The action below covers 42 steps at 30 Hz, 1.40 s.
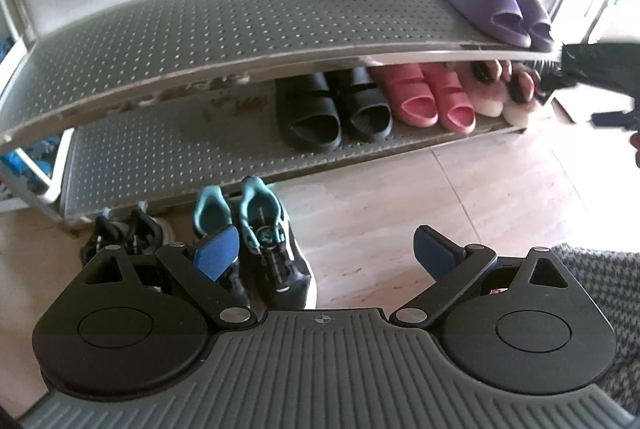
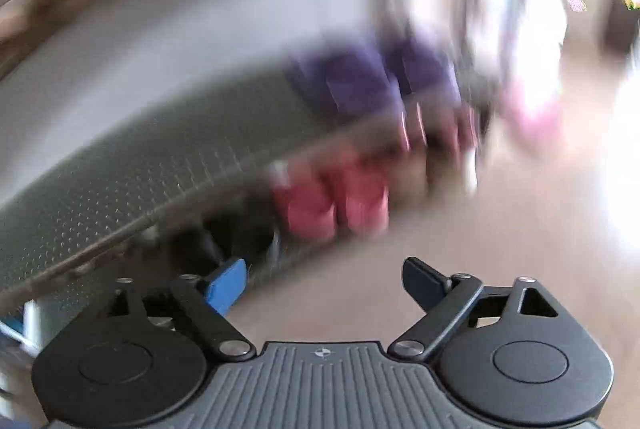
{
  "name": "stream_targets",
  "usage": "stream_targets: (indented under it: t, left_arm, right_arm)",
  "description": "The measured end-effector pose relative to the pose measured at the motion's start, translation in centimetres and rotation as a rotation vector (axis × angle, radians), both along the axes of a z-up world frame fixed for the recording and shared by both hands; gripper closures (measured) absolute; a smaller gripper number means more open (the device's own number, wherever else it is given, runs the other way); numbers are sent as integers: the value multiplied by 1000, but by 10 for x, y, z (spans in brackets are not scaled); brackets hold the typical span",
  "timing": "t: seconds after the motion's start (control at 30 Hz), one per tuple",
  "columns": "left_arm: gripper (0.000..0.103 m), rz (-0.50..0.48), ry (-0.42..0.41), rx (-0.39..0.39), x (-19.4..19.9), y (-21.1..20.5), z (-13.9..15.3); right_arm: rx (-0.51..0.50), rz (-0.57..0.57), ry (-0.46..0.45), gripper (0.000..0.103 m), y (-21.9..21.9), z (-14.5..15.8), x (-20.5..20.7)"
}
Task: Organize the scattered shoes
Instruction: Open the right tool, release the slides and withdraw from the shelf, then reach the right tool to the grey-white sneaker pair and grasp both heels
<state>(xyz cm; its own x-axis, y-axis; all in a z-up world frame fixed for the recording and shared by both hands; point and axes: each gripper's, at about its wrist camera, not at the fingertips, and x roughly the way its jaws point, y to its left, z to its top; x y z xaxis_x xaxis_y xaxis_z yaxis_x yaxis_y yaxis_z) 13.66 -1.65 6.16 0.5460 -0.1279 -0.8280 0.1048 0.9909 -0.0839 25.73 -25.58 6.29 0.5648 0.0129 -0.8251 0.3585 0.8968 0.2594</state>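
Perforated grey metal makes up the shoe rack point(image 1: 192, 29), whose two shelves curve across the left wrist view. On the upper shelf a pair of purple slides point(image 1: 500, 13) sits at the far right end. The lower shelf point(image 1: 160, 157) carries three pairs side by side: black slides point(image 1: 332, 109), pink slides point(image 1: 428, 97) to their right, and fluffy pink-and-white slippers point(image 1: 500, 93) at the right end. On the pale tiled floor point(image 1: 440, 197) just in front of the rack stand black sneakers with teal lining point(image 1: 256, 241), and to their left lies a darker pair of shoes point(image 1: 124, 233), partly hidden. The left claw point(image 1: 328, 253) hangs above the floor with its blue pads spread wide, nothing between them. The right claw point(image 2: 324, 285) is likewise spread and empty (its view is heavily blurred), with purple and pink shapes showing on the rack beyond it.
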Motion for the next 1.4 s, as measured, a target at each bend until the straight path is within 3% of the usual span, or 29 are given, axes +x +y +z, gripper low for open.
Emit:
stream_targets:
  t: [0.07, 0.1, 0.2, 0.33, 0.53, 0.7, 0.83, 0.9, 0.97, 1.1, 1.13, 1.17, 1.3, 1.4]
  left_arm:
    - [6, -3, 4, 8, 1, -2, -2]
    - [6, -1, 5, 12, 1, -3, -3]
    - [6, 10, 11, 16, 3, -2, -5]
    - [6, 11, 14, 18, 4, -1, -6]
    - [6, -3, 11, 32, -2, 2, -6]
    - [6, -5, 22, 49, -11, 29, -3]
    - [6, 22, 71, 31, -18, 59, -7]
    - [6, 38, 89, 26, -23, 73, -8]
    - [6, 50, 105, 23, -28, 87, -9]
    - [6, 62, 155, 36, -36, 106, -16]
    - [6, 66, 170, 41, -38, 111, -18]
    - [6, 67, 180, 47, -39, 112, -19]
    - [7, 53, 195, 76, -45, 114, -23]
    - [7, 53, 192, 73, -46, 116, -23]
  right_arm:
    - [40, -18, 4, 20, -7, -3, 9]
    - [41, -27, 4, 16, -9, -3, 12]
    - [-40, -36, -12, 14, -10, 2, 15]
    - [-8, -8, 17, 14, -9, -6, 16]
    - [-7, 92, 63, 13, 12, -17, 17]
    - [1, 215, 109, 13, 47, -25, 11]
    - [-69, 333, 140, 13, 83, -40, 2]
    - [-104, 413, 191, 14, 104, -61, -10]
    - [-72, 460, 267, 16, 123, -84, -25]
    - [71, 561, 493, 45, 177, -152, -66]
    - [82, 575, 526, 55, 187, -164, -76]
    - [76, 595, 545, 57, 197, -172, -85]
    - [8, 705, 595, 58, 238, -212, -124]
    - [12, 684, 589, 53, 242, -233, -131]
